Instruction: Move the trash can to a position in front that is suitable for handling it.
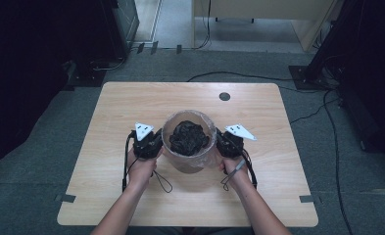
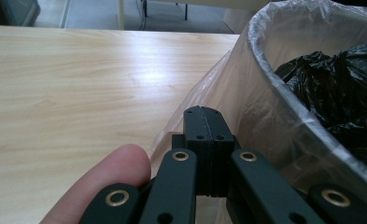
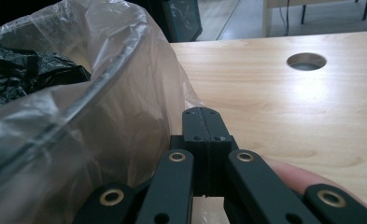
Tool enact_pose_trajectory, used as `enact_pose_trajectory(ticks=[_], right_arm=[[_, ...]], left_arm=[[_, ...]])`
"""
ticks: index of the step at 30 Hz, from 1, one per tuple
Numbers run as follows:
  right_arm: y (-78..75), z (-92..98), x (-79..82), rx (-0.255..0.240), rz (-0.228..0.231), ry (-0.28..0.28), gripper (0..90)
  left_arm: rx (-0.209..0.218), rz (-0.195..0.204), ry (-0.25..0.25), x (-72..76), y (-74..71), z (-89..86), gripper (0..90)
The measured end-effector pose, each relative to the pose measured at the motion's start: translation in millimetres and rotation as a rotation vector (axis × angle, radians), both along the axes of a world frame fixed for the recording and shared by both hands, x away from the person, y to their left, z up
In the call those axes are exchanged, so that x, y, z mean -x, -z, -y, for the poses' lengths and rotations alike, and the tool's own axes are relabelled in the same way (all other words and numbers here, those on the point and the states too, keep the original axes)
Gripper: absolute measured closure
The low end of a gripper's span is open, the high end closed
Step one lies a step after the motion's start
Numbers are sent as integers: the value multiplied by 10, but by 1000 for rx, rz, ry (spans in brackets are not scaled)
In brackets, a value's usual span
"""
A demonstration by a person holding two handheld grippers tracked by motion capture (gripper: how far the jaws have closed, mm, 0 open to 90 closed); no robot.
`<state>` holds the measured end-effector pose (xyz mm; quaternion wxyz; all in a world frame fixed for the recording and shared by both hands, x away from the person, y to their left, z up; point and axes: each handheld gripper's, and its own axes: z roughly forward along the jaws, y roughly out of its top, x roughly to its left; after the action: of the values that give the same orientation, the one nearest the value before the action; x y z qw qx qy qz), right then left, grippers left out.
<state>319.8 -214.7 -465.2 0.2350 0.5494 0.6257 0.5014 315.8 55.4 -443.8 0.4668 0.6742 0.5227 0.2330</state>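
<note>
High view: both grippers pinched shut at a lined bin's sides.
Left gripper and right gripper, jaws closed, flank the bin mid-table; its clear liner holds crumpled black plastic.

Glossy clear plastic liner, matt wood table

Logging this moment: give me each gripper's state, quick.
Left gripper: jaws shut, beside the clear plastic liner of the round bin; a pinch on it cannot be told.
Right gripper: jaws shut, same doubt.
</note>
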Motion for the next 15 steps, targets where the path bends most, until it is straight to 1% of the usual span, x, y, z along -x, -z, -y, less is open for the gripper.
enact_pose_trajectory(ticks=[1, 2, 6, 7, 8, 9, 11, 13, 14, 15], right_arm=[[1, -47, 67, -7, -5, -6, 900], [1, -47, 67, -7, -5, -6, 900], [-1, -148, 202, -10, -6, -22, 900], [0, -169, 234, -19, -9, -22, 900], [0, -190, 266, -23, -12, -25, 900], [-4, -223, 332, -39, -14, -28, 900], [-6, -232, 355, -41, -14, -30, 900], [-14, -270, 437, -44, -9, -41, 900], [-14, -270, 437, -44, -9, -41, 900], [-11, -282, 476, -40, -6, -54, 900]], left_arm=[[3, 0, -6, 35, 6, -18, 900], [11, -2, -15, 79, 15, -42, 900], [23, -4, -48, 281, 36, -128, 900], [28, -7, -57, 324, 37, -146, 900], [30, -10, -62, 365, 35, -165, 900], [30, -12, -63, 405, 35, -183, 900], [38, -14, -68, 468, 36, -210, 900], [49, -23, -79, 537, 41, -234, 900], [48, -20, -83, 569, 44, -243, 900], [49, -18, -83, 597, 48, -254, 900]])
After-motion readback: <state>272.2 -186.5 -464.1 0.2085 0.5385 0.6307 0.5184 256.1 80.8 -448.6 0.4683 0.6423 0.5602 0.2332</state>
